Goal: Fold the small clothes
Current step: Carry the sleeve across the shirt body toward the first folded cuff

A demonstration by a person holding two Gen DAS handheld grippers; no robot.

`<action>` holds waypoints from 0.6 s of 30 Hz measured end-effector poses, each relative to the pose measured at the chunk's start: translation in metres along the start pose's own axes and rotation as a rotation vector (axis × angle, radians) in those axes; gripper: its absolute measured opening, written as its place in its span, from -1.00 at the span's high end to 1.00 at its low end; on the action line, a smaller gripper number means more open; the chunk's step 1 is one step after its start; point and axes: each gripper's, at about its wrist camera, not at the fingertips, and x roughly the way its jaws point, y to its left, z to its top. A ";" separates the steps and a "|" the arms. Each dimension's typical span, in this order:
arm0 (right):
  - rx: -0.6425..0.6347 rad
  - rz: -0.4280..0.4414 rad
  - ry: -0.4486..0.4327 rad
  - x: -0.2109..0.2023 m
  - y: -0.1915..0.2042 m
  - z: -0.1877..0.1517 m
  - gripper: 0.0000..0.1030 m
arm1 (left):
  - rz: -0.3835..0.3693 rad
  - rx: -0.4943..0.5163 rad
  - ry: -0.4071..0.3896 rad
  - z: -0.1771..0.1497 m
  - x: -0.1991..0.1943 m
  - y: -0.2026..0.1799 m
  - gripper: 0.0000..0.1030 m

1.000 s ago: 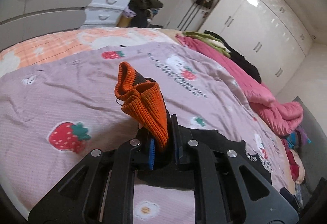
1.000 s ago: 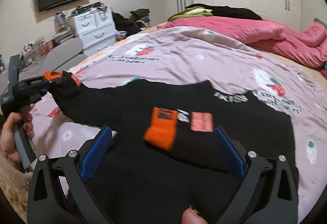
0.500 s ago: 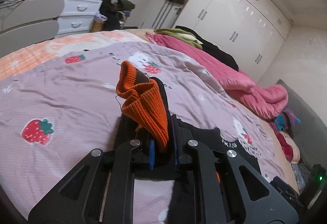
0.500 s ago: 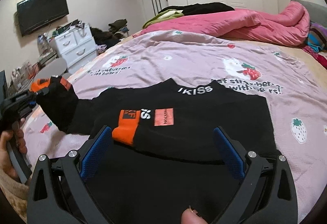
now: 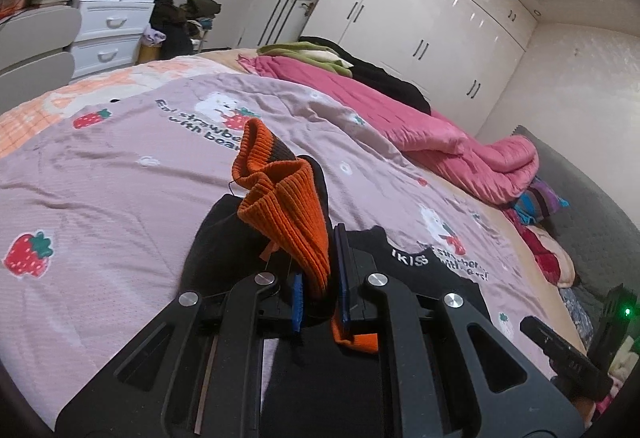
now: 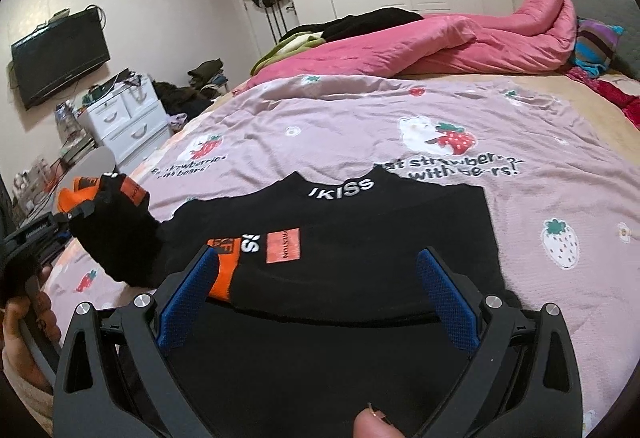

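A strawberry-print bedspread (image 6: 360, 126) carries a black sweater (image 6: 360, 238). The left gripper (image 5: 320, 290) pinches its orange cuff (image 5: 288, 214), lifted; only the right wrist view shows the right gripper (image 6: 316, 298) gaping wide above the folded sleeve. Beyond lies a pink quilt (image 6: 460, 38).

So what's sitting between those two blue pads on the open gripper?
In the right wrist view, the right gripper is open over the black sweater; between its pads lies the folded-over sleeve with its orange cuff.

bare bedspread (image 6: 360, 126) ahead, pink quilt (image 6: 440, 42) beyond
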 end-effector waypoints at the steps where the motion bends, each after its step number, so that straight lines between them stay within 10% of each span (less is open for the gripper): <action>1: 0.010 -0.002 -0.003 -0.001 -0.003 0.001 -0.91 | -0.005 0.004 0.004 -0.001 0.002 -0.002 0.88; 18: 0.072 -0.026 -0.018 -0.007 -0.028 0.007 -0.91 | -0.080 0.060 0.062 -0.016 0.025 -0.039 0.88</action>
